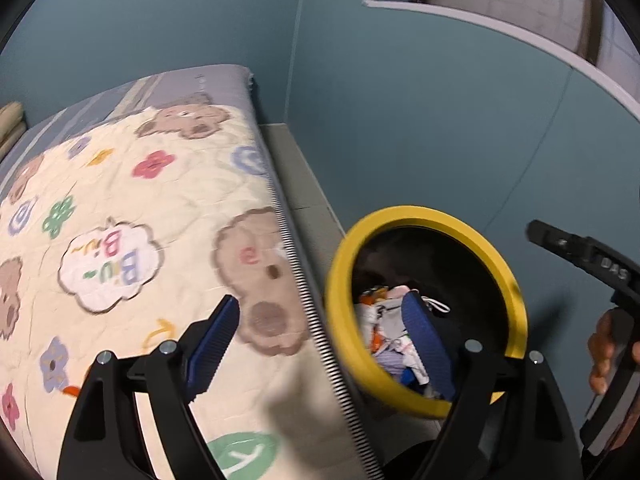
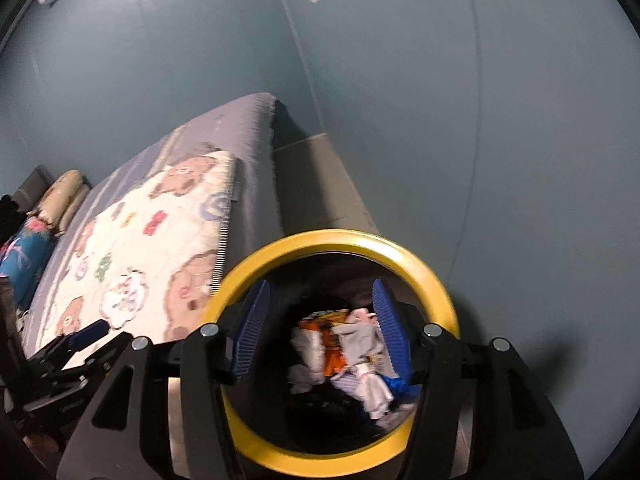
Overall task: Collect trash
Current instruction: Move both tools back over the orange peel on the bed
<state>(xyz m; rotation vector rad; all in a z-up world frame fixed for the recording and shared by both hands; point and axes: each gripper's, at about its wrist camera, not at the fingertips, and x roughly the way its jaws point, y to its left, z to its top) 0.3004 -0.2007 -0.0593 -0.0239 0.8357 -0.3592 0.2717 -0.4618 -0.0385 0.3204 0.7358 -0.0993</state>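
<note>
A round trash bin with a yellow rim (image 1: 340,292) (image 2: 416,260) stands on the floor beside the bed. Inside lies crumpled trash (image 1: 390,336) (image 2: 352,352): white paper, orange wrappers, a blue scrap. My left gripper (image 1: 320,328) is open and empty, one blue finger over the quilt, the other over the bin's mouth. My right gripper (image 2: 320,324) is open and empty, directly above the bin's opening. The left gripper also shows at the lower left of the right wrist view (image 2: 76,344).
A bed with a cream bear-and-flower quilt (image 1: 132,216) (image 2: 132,248) lies left of the bin. Teal walls (image 1: 420,120) stand behind and to the right. Pillows (image 2: 60,196) sit at the bed's far end. A grey floor strip (image 1: 296,176) runs between bed and wall.
</note>
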